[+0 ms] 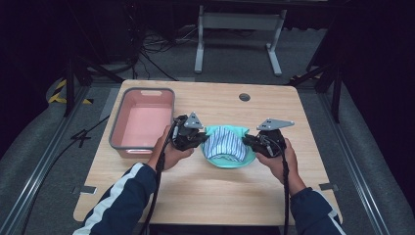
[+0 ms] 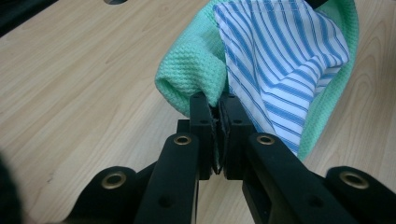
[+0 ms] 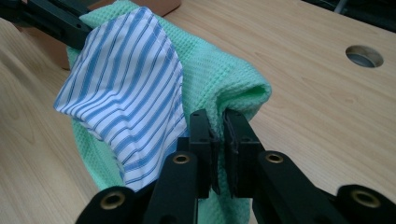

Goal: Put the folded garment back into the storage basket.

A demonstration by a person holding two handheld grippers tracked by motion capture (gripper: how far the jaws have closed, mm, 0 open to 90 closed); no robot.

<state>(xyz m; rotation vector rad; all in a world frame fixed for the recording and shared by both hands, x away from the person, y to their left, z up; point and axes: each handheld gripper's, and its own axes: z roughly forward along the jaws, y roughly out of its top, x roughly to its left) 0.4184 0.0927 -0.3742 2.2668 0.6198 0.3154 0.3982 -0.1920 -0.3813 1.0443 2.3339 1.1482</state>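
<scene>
Both hands' grippers, left (image 1: pixel 199 140) and right (image 1: pixel 248 142), are seen with fingers clamped on a green cloth (image 1: pixel 243 131); a striped cloth (image 1: pixel 226 144) is slung inside, beside a pink bin (image 1: pixel 143 122).

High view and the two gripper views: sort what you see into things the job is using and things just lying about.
In use:
left gripper
right gripper
green cloth, pinched at either end
striped cloth, lying on the green one

Lying about:
pink tub
table
white metal stand on the floor behind
</scene>
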